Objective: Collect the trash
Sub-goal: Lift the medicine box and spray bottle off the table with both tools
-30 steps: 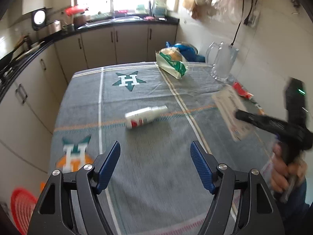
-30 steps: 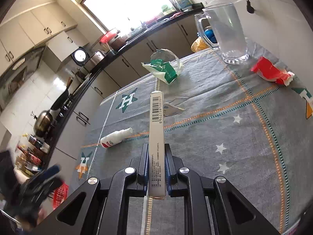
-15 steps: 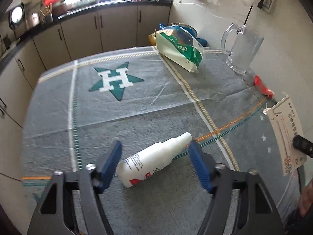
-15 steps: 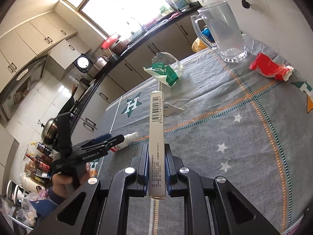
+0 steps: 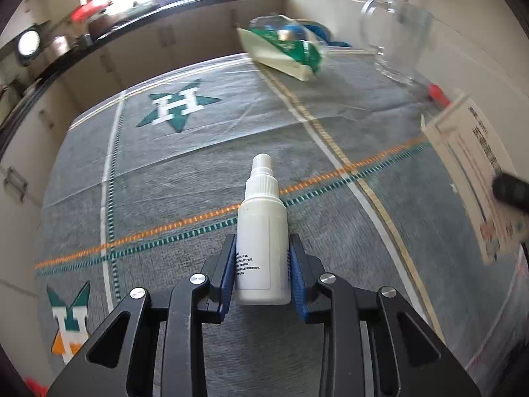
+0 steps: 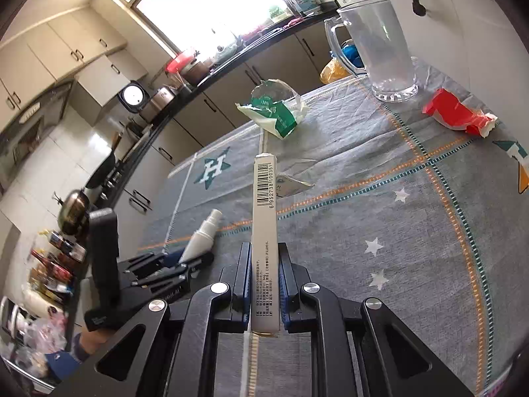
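Left gripper (image 5: 261,273): just closed on 1 bottle (image 5: 262,231), mid-body; light, stiff, slick. Right gripper (image 6: 263,284): clamps 1 box (image 6: 263,231), crushable.

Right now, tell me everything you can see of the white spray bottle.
The spray bottle is white, plastic-looking, with a ribbed collar, a narrow nozzle and a label printed in black. It lies on the grey tablecloth, nozzle pointing away from the left claw. The claw's jaws have just been closing, and its blue pads now press both sides of the bottle's lower body.
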`<state>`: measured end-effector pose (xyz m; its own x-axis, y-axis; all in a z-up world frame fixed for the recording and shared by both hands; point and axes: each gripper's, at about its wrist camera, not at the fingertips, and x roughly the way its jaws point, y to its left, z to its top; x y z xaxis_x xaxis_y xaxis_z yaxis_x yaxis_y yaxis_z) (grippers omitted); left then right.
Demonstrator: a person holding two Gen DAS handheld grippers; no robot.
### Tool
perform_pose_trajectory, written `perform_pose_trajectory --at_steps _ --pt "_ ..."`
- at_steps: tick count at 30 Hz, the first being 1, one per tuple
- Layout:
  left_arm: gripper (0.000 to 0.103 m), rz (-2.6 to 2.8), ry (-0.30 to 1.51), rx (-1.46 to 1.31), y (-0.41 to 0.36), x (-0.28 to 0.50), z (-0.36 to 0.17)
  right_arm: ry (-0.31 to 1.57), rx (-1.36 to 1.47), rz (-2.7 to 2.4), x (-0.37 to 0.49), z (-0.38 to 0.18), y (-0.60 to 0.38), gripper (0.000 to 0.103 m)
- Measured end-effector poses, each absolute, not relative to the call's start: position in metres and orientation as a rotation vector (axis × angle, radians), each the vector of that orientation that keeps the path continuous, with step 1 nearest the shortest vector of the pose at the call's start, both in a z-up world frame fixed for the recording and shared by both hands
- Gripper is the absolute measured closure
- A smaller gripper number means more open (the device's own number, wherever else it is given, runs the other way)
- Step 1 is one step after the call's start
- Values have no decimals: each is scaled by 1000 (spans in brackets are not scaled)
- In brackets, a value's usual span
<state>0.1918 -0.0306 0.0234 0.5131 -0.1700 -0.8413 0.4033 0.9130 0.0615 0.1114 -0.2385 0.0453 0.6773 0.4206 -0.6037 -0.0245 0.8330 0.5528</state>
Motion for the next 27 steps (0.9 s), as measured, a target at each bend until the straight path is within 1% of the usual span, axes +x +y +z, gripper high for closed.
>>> perform_pose_trajectory --at_steps 5,10,18,22,27 --pt "74 -287 971 159 -25 172 27 808 521 285 112 42 -232 88" --pt "74 -242 912 34 -8 130 47 820 477 334 109 41 -213 88" --pt "74 -81 677 17 13 53 70 800 301 402 92 43 -164 88" --pt "74 -33 638 -16 28 51 63 773 229 398 88 43 -151 88" --pt "74 -23 661 -37 38 59 51 768 212 380 87 42 -150 88"
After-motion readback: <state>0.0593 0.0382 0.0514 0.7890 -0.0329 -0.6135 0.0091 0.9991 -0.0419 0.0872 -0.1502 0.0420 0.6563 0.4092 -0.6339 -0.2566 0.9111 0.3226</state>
